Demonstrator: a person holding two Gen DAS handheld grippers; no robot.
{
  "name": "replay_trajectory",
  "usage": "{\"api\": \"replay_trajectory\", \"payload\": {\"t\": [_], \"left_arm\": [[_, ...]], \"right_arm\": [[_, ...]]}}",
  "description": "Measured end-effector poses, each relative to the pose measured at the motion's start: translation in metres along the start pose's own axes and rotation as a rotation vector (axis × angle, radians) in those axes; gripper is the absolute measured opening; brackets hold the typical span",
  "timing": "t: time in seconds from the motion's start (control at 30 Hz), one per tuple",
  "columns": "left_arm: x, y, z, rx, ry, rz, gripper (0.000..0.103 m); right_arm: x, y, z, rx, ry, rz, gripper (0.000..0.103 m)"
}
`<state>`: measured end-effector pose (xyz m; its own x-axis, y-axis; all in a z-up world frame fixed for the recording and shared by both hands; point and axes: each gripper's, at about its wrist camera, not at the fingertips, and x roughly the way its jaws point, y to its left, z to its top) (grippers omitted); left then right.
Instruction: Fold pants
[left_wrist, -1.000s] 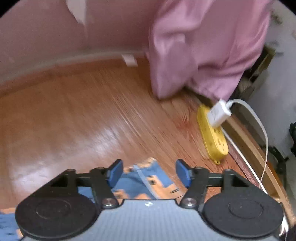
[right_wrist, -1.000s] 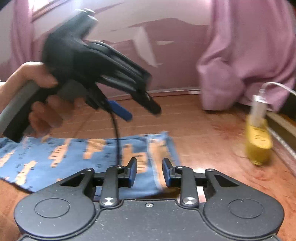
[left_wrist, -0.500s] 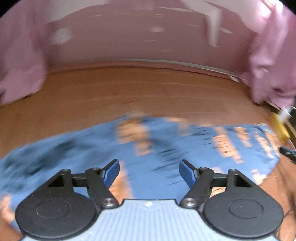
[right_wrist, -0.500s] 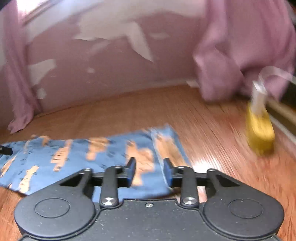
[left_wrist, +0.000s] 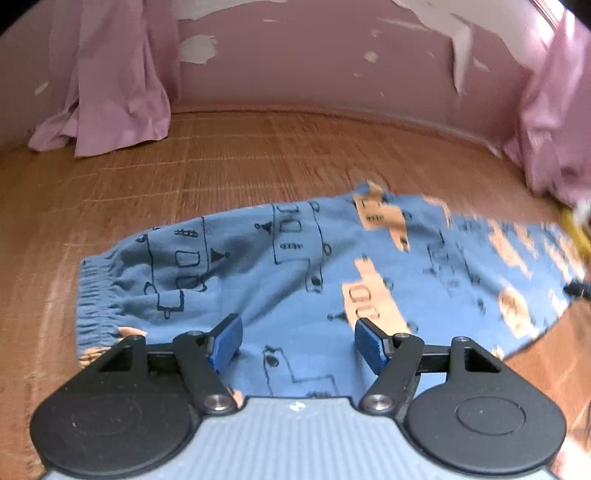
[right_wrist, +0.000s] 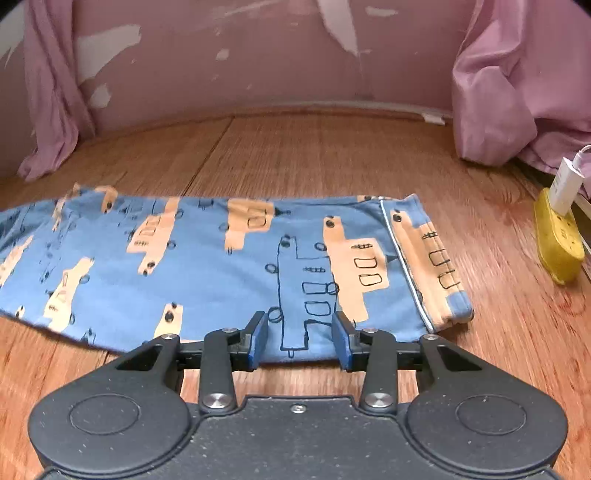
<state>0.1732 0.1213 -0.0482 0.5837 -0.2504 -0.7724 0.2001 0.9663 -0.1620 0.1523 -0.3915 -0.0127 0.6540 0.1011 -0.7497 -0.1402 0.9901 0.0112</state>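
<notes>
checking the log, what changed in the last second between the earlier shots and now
The left hand-held gripper swung from the cuff end near the power strip leftward to the waistband end of the pants, jaws open. The right hand-held gripper opened wider. The pants stayed flat on the floor, ungripped.

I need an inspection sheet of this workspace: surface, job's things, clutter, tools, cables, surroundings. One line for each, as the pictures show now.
Surface: wooden floor, bare around the cloth.
Job's things: blue pants lying flat, elastic waistband at one end, cuff at the other.
Clutter: yellow power strip beside the cuff end, apart from it.
Tools: left tool open over the pants; right tool open at the near edge.
Cables: white charger plugged into the strip.
Surroundings: pink wall with peeled paint, pink curtains.
</notes>
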Motion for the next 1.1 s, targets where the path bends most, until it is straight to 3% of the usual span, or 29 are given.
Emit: {"api": "replay_trajectory", "payload": {"t": [0.1,0.13,0.23,0.3,0.4,0.5,0.6,0.67,0.73,0.83,0.93,1.1], "left_arm": [[-0.013,0.002,-0.008,-0.004,0.071,0.021,0.077],[-0.018,0.005,-0.011,-0.019,0.072,0.021,0.077],[-0.032,-0.007,0.002,0.038,-0.014,-0.006,0.082],[-0.03,-0.027,0.019,0.148,-0.07,-0.013,0.088],[-0.012,-0.065,0.042,0.419,-0.12,-0.007,0.09],[0.016,-0.093,0.051,0.706,-0.11,0.036,0.09],[0.042,-0.105,0.051,0.855,-0.048,0.019,0.082],[0.052,-0.106,0.05,0.866,-0.027,-0.009,0.075],[0.058,-0.101,0.049,0.806,-0.023,-0.07,0.058],[0.06,-0.092,0.051,0.706,0.004,-0.146,0.037],[0.054,-0.085,0.033,0.699,-0.056,-0.154,0.036],[0.054,-0.069,0.032,0.554,-0.057,-0.197,0.039]], "right_arm": [[-0.01,0.009,-0.002,-0.027,0.061,0.027,0.041],[-0.015,0.011,0.0,-0.021,0.062,0.073,0.04],[-0.018,0.022,0.03,-0.04,0.006,0.158,0.045],[-0.011,0.034,0.057,-0.074,-0.008,0.233,0.073],[0.013,0.064,0.107,-0.125,0.012,0.369,0.075],[0.036,0.091,0.142,-0.182,0.014,0.426,0.075],[0.066,0.112,0.171,-0.227,0.041,0.502,0.075],[0.083,0.125,0.186,-0.251,0.06,0.543,0.072],[0.101,0.139,0.195,-0.261,0.09,0.592,0.064],[0.128,0.164,0.204,-0.292,0.152,0.66,0.043],[0.151,0.19,0.206,-0.35,0.218,0.724,0.04],[0.168,0.225,0.2,-0.425,0.271,0.778,0.04]]}}
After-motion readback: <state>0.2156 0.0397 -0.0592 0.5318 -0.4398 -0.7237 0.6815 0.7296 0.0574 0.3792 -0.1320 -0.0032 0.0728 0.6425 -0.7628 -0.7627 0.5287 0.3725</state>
